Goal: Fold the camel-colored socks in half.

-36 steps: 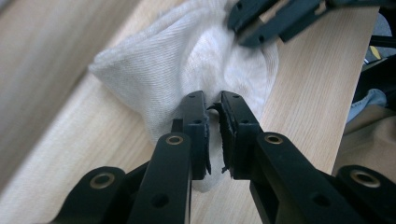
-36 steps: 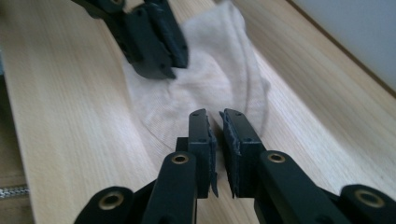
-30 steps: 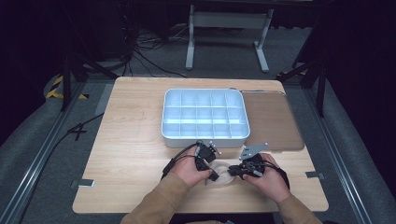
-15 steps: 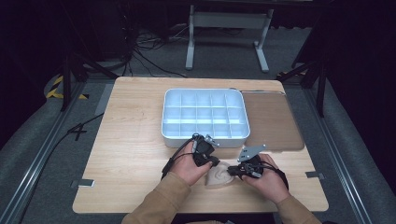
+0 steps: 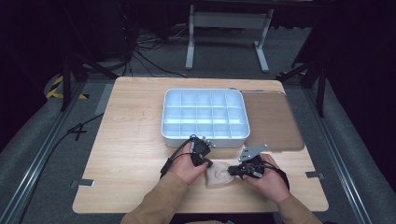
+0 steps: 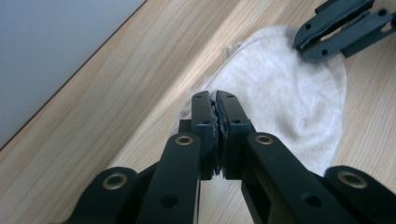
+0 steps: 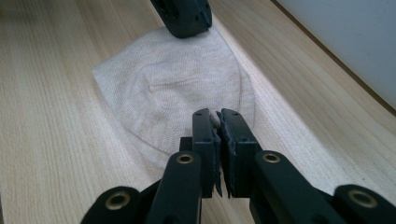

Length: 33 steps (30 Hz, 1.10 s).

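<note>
On the near table (image 5: 130, 140), in front of the tray (image 5: 204, 114), the left gripper (image 6: 216, 105) and right gripper (image 7: 218, 122) each pinch opposite edges of the sock (image 5: 218, 175), likely to spread it.

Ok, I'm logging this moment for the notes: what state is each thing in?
Sock: lying flat on the table, pinched at two edges.
Left tool: shut on the sock.
Right tool: shut on the sock.
Compartment tray: open, looks empty.
Brown lid: lying flat beside the tray.

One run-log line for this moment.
left gripper: shut on sock | right gripper: shut on sock | sock: on table | tray: empty
</note>
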### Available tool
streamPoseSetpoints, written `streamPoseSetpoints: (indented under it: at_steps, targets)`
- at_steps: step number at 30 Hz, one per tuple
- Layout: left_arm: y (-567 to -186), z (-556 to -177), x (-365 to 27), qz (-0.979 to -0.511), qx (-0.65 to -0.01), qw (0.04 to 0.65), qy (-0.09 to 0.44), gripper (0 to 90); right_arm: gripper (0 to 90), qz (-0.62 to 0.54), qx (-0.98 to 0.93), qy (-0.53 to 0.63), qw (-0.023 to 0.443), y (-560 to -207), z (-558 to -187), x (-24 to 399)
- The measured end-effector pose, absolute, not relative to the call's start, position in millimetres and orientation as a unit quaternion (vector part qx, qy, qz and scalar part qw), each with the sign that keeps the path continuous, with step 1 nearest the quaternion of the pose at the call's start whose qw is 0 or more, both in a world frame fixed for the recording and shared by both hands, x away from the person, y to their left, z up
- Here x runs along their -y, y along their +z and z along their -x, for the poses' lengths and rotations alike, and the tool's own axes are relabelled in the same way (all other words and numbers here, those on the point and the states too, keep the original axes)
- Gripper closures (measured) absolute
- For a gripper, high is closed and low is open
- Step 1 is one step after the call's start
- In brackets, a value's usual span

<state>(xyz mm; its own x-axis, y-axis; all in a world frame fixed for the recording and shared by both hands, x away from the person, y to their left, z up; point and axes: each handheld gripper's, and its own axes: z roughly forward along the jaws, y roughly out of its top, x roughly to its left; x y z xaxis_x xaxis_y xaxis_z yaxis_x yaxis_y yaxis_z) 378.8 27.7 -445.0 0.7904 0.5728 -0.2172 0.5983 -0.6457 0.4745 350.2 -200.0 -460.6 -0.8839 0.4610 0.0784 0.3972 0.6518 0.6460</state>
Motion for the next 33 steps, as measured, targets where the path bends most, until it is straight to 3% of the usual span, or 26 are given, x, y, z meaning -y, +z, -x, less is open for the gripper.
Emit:
streamPoseSetpoints:
  at_steps: [4, 9, 22, 33]
  targets:
    - [-439, -376, -30, -0.906, -0.315, 0.281, -0.038, 85.9, 85.1, -0.236, -0.908, 0.343, 0.048, -461, -350, 200]
    - [-449, -376, -28, -0.918, -0.318, 0.232, -0.047, 86.4, 85.2, -0.235, -0.909, 0.341, 0.052, -460, -349, 199]
    - [-434, -368, -54, -0.912, -0.326, 0.244, -0.05, 83.3, 87.7, -0.235, -0.897, 0.371, 0.057, -445, -346, 201]
    - [-432, -362, -67, -0.916, -0.333, 0.215, -0.061, 83.1, 89.6, -0.217, -0.884, 0.41, 0.055, -439, -338, 179]
